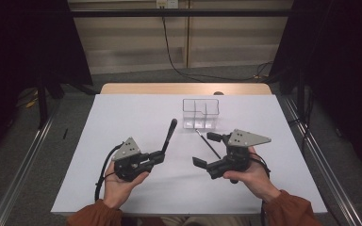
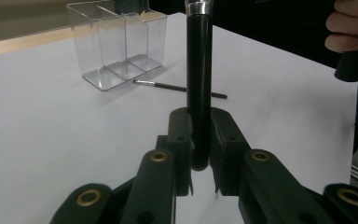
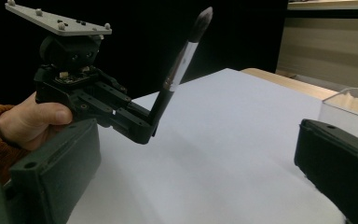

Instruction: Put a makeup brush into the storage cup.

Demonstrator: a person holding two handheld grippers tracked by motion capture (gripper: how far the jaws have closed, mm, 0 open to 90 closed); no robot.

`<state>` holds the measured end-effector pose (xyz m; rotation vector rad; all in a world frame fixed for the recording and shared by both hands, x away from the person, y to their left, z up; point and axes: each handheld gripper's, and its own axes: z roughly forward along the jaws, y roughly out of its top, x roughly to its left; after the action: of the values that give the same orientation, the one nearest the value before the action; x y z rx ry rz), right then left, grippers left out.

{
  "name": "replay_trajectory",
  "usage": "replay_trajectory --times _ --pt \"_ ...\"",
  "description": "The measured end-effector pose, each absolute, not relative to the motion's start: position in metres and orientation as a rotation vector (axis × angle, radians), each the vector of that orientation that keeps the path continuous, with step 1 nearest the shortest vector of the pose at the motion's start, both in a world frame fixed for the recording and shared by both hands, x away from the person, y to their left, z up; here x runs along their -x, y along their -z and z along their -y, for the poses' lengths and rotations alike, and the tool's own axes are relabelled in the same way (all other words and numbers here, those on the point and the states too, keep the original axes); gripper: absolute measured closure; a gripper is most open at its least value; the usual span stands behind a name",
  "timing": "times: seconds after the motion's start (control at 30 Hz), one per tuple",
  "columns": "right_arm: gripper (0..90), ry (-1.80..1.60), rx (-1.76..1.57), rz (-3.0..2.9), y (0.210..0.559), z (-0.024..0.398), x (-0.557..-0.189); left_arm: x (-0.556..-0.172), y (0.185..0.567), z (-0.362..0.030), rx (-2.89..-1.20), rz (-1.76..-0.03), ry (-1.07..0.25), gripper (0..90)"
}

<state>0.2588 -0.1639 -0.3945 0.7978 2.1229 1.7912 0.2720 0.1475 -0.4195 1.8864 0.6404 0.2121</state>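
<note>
Left gripper (image 1: 161, 155) clamped closed, right gripper (image 1: 206, 149) spread wide, both hand-held low.

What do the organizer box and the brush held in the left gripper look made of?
Organizer: clear hard plastic, probably acrylic; the table shows through its glossy walls and dividers. Brush in the left gripper: glossy black handle, plastic or lacquered wood, with a shiny silver band that looks like metal and a dark bristle tip.

Bright glaring tabletop, dark surroundings, soft focus.

2 brushes (image 1: 168, 135) (image 1: 208, 144), 1 clear organizer (image 1: 200, 113), 2 tools (image 1: 160, 155) (image 1: 205, 149)
</note>
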Motion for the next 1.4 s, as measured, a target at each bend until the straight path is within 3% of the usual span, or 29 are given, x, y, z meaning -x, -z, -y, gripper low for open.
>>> replay_trajectory --times 0.83,1.13,1.4 --pt "1.3 -1.773 -0.736 -2.161 0.394 0.127 -0.283 -0.271 0.421 -0.132 -1.869 -0.620 -0.193 79.8" --pt "9.3 -1.784 -0.717 -2.171 0.396 0.123 -0.286 -0.268 0.425 -0.127 -1.884 -0.614 -0.185 79.8" --pt "23.9 -1.803 -0.714 -2.166 0.398 0.121 -0.288 -0.267 0.423 -0.126 -1.881 -0.603 -0.182 79.9"
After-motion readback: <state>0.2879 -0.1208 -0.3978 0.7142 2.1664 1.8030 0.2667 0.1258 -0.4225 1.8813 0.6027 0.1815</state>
